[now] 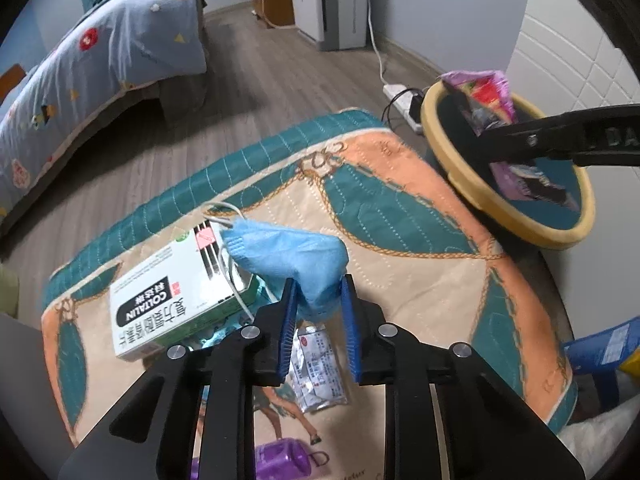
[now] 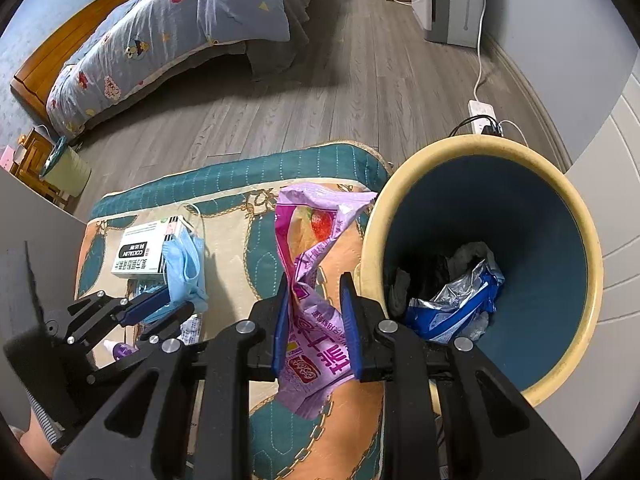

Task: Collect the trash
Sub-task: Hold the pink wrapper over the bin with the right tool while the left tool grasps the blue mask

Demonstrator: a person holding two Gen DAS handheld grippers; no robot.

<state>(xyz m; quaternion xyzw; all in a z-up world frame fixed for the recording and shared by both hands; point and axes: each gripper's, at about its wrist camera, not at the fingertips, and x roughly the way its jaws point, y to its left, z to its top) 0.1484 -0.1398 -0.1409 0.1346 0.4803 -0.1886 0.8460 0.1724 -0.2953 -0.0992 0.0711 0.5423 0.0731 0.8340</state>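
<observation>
My left gripper [image 1: 318, 284] is shut on a crumpled blue face mask [image 1: 288, 252], whose white ear loops trail over a white medicine box [image 1: 160, 296]. The right wrist view shows the same mask [image 2: 182, 264] held in the left gripper [image 2: 172, 300] at the lower left. My right gripper [image 2: 316, 280] is shut on a purple snack wrapper [image 2: 316, 332], just left of the yellow-rimmed bin [image 2: 480, 144]. Foil and blue wrappers lie in the bin. From the left wrist view, the right gripper [image 1: 486, 140] holds the wrapper [image 1: 488, 88] over the bin's rim [image 1: 464, 188].
A quilted teal and orange cloth [image 1: 400, 260] covers the surface. Foil sachets [image 1: 320, 368] and a purple bottle [image 1: 280, 460] lie under the left gripper. A bed [image 1: 100, 60] stands across the wooden floor, a power strip [image 1: 400, 96] lies behind the bin, and a blue stool [image 1: 600, 348] is at the right.
</observation>
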